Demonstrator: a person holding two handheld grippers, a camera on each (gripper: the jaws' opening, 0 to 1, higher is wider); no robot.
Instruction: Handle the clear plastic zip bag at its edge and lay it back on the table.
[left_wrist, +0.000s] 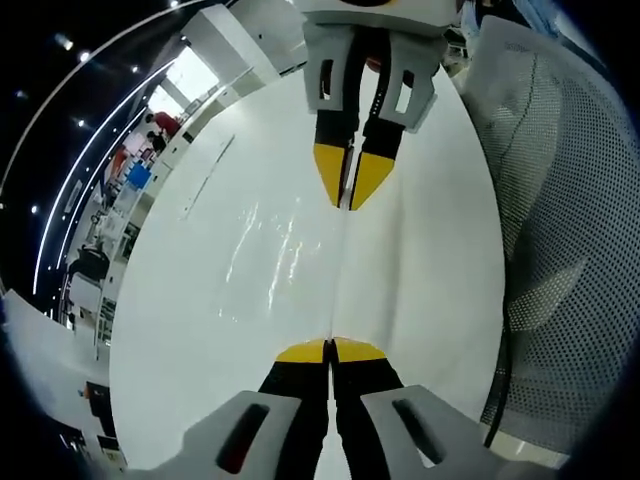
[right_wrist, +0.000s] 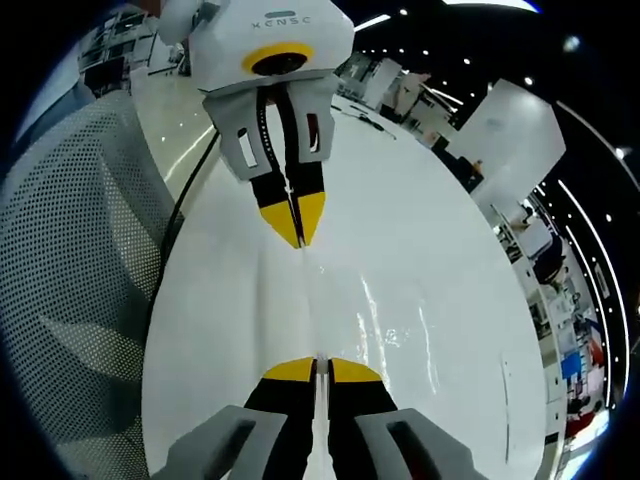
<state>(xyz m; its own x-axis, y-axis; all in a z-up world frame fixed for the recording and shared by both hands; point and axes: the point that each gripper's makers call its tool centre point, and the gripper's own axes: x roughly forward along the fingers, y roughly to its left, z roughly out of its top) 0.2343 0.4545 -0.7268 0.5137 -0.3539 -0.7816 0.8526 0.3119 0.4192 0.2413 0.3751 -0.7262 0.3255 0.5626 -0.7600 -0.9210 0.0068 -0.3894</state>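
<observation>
The clear plastic zip bag (left_wrist: 285, 255) hangs stretched between my two grippers over the white table (left_wrist: 170, 350), with glare streaks on its film and a crease running from jaw to jaw. In the left gripper view my left gripper (left_wrist: 330, 350) is shut on the bag's near edge. My right gripper (left_wrist: 350, 200) faces it from the top, shut on the far edge. In the right gripper view the bag (right_wrist: 385, 320) runs from my right gripper (right_wrist: 315, 368) up to my left gripper (right_wrist: 300, 235). How high the bag is above the table I cannot tell.
A grey mesh chair back (left_wrist: 570, 200) stands close beside the table, also seen as the mesh chair (right_wrist: 70, 260). A black cable (right_wrist: 185, 200) runs along that table edge. Office desks and shelves (left_wrist: 120, 190) lie far off on the other side.
</observation>
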